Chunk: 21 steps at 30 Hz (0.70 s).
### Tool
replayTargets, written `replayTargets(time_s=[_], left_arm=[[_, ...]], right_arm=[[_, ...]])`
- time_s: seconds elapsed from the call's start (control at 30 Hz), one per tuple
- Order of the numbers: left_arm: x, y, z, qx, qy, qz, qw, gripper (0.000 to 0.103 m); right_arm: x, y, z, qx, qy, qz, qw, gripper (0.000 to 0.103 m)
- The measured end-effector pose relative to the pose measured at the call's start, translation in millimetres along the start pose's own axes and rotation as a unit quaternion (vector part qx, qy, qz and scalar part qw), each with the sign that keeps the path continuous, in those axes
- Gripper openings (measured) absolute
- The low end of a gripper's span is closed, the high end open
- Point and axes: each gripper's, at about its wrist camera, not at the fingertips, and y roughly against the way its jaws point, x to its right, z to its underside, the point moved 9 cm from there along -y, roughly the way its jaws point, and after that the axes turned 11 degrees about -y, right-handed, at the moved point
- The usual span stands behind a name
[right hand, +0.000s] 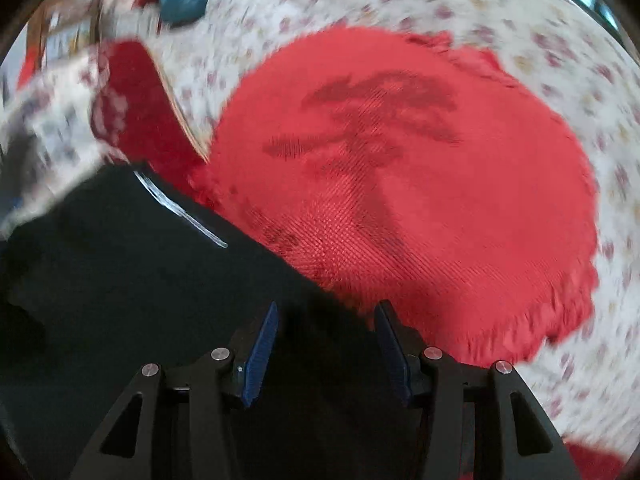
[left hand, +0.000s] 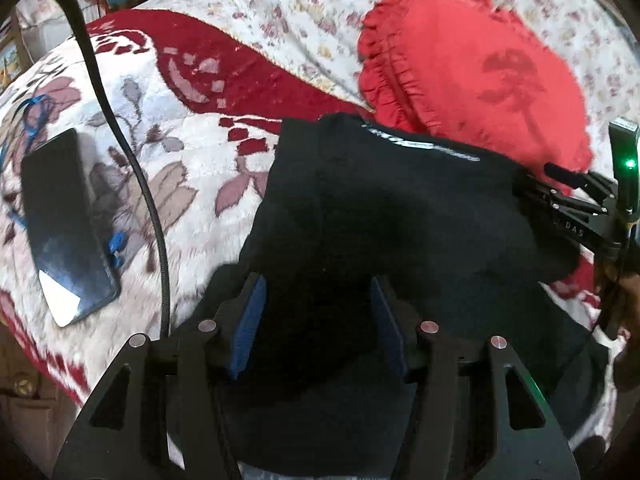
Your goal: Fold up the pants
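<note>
Both my tongs hang spread over the folded black fabric pants [left hand: 384, 216] on the bed.

My left tongs [left hand: 318, 324] stand apart with nothing pinched, above the near part of the pants; my right tongs [right hand: 326, 350] gape too, at the edge beside the round red frilled cushion [right hand: 420, 184]. The pants lie on a plush red-and-white floral blanket [left hand: 192, 152] (a dark flat phone [left hand: 66, 224] rests on it at the left).

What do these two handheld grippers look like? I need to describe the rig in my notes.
Both are black, with angular cut-out linkage arms, silver pivot bolts and ribbed blue pads. The left gripper has a black braided cable beside it. The right gripper, seen from outside, carries white lettering and a green light.
</note>
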Motion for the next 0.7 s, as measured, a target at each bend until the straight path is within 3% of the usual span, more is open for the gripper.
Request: replayTargets(time_s=[0.03, 0.1, 0.13, 0.17, 0.3, 0.47, 0.6, 0.7], left_arm=[[-0.9, -4.0, -0.8, -0.003, 0.001, -0.001, 1.0000, 0.054], [-2.5, -10.1, -2.3, -0.003, 0.006, 0.000, 1.0000, 0.055], [-3.7, -11.6, -4.1, 0.000, 0.008, 0.000, 1.0000, 0.056], [-4.4, -11.9, -5.2, 0.001, 0.010, 0.000, 0.9999, 0.056], [-8.7, -3.2, -7.5, 0.005, 0.020, 0.011, 0.9997, 0.056], [-36.2, 26.5, 3.1, 0.028, 0.061, 0.011, 0.9977, 0.056], [-64.7, 45.1, 25.5, 0.037, 0.096, 0.002, 0.9947, 0.056], [-77.7, 53.3, 38.6, 0.035, 0.112, 0.000, 0.9931, 0.056]], right_arm=[[0.3, -9.9, 1.2, -0.007, 0.010, 0.008, 1.000, 0.046], [2.6, -23.8, 6.5, -0.021, 0.017, 0.032, 0.999, 0.029], [2.1, -23.5, 6.3, -0.024, 0.009, 0.026, 0.999, 0.020], [2.1, -21.3, 5.0, -0.026, -0.006, 0.014, 1.000, 0.003], [-0.8, 14.7, -2.6, -0.014, -0.049, -0.029, 0.998, 0.004], [-7.9, 118.7, -4.2, 0.054, -0.057, -0.074, 0.994, 0.004], [-35.9, 193.5, 44.6, 0.066, -0.051, -0.116, 0.990, 0.004], [-73.8, 211.9, 104.8, 0.026, -0.044, -0.157, 0.986, 0.004]])
